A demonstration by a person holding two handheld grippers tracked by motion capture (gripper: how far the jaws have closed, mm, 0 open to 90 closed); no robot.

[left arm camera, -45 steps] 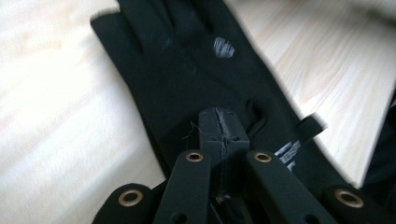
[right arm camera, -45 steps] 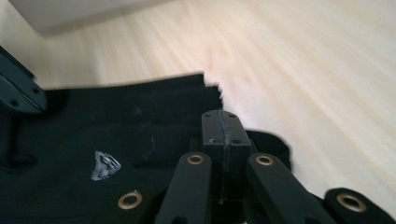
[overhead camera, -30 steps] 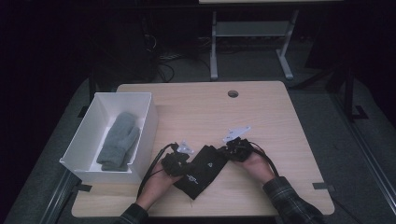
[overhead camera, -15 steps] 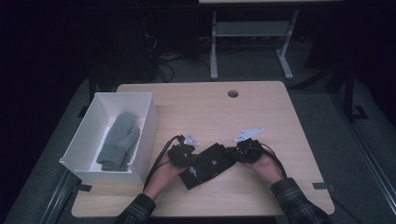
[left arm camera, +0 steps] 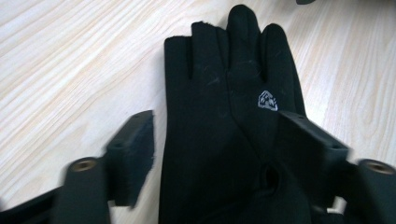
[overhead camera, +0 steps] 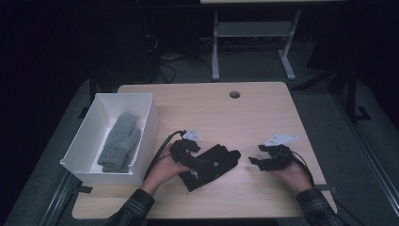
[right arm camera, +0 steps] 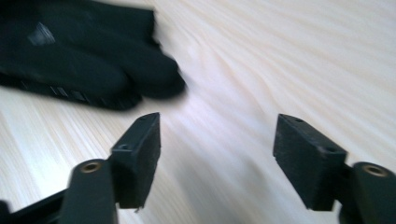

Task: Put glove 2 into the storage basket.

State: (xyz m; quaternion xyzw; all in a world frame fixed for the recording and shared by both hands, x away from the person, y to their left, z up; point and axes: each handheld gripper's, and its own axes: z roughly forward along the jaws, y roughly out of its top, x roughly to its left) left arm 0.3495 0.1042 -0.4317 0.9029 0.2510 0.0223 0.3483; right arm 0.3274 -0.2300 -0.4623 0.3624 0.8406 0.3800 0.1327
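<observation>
Black glove (overhead camera: pixel 212 165), soft matte fabric with a small white logo, lay flat on the pale wood-grain tabletop (overhead camera: pixel 226 117).
Left gripper (left arm camera: pixel 215 149), jaws just spread, straddled its cuff end; right gripper (right arm camera: pixel 217 154), also just spread, stood apart over bare wood. One white rectangular box (overhead camera: pixel 147 123) held one grey knitted mitten (overhead camera: pixel 120 141).
</observation>
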